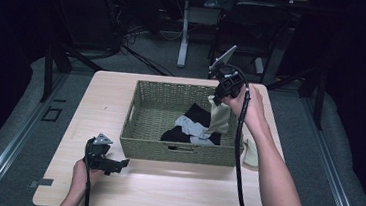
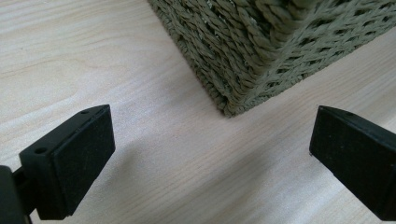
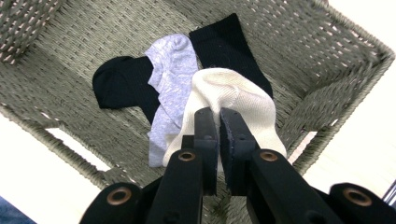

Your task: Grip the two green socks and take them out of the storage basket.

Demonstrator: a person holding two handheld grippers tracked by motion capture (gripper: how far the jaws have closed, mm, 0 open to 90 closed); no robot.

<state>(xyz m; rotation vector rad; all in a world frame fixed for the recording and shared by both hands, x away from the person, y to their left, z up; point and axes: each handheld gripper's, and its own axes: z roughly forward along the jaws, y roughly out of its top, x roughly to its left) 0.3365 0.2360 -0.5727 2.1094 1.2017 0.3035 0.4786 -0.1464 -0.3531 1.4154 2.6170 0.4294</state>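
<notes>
Left gripper (image 1: 115,164) sits low on the table (image 1: 163,191) at the near left corner of the basket (image 1: 181,152), jaws spread wide with nothing between them. Right gripper (image 1: 220,97) is up over the basket's right side, jaws clenched on a cream sock (image 1: 220,117) that hangs from them, its lower end down near the pile.

Step in hand, as I read it: lifting the cream sock out of the basket. To do it well, keep the clamp tight, go straight up until the dangling end clears the rim, then carry it sideways. Watch that the grey sock (image 3: 170,70) does not drag along. Left gripper could brace the basket corner if it shifts.

Views: the right gripper view gives the grip itself, pads pinching a fold of cream fabric, with the grey sock and black sock (image 3: 122,84) lying flat on the basket floor below. The high view adds another pale cloth (image 1: 252,151) lying on the table just outside the basket's right wall. The left gripper view gives the woven corner close up.
</notes>
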